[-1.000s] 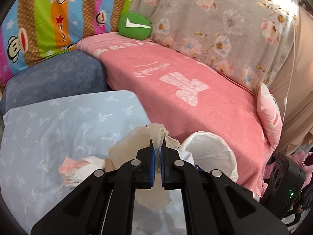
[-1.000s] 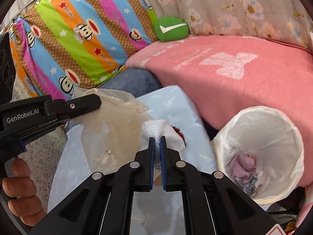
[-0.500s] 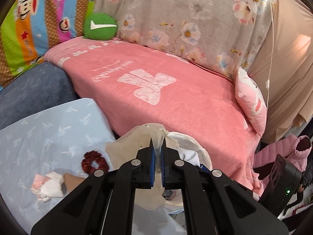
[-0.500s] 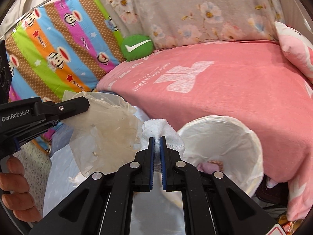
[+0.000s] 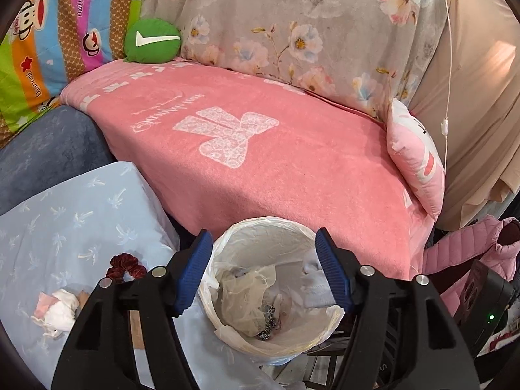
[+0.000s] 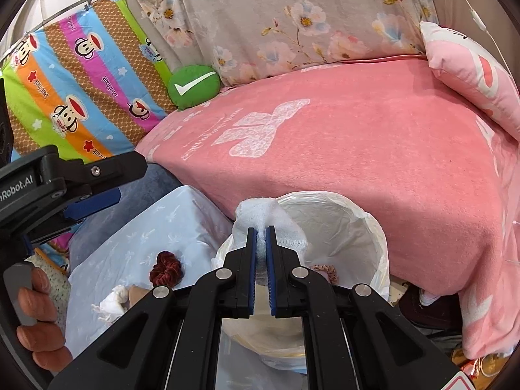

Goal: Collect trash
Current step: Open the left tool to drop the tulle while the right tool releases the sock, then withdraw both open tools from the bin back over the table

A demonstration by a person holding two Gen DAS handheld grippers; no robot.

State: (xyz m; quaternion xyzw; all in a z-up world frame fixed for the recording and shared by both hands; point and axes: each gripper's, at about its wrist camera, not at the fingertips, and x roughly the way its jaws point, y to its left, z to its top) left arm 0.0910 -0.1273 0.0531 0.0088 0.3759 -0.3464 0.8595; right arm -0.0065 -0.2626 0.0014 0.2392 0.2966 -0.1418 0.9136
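Observation:
A bin with a white liner (image 5: 269, 222) stands between the light blue cloth (image 5: 65, 227) and the pink sofa. My left gripper (image 5: 262, 243) hangs over it, jaws opening and nothing between them. A translucent plastic bag (image 5: 247, 299) lies inside the bin. My right gripper (image 6: 261, 230) is shut on a white cloth (image 6: 269, 217) held above the bin's (image 6: 373, 224) near-left rim. That white cloth (image 5: 317, 287) also shows in the left wrist view. The left gripper (image 6: 126, 182) reaches in from the left. On the blue cloth lie a dark red scrunchie (image 6: 165, 268) and a crumpled tissue (image 5: 58, 308).
A pink blanket (image 5: 260, 162) covers the sofa behind the bin, with a green cushion (image 5: 152, 40) at the back and a pink pillow (image 5: 416, 159) at its right end. A pink jacket (image 5: 471, 247) and a black device (image 5: 487, 295) sit right of the bin. A person's hand (image 6: 35, 299) holds the left gripper.
Both grippers swung right, from over the blue cloth to over the bin. The left gripper opened and let go of the translucent bag, which now lies in the bin.

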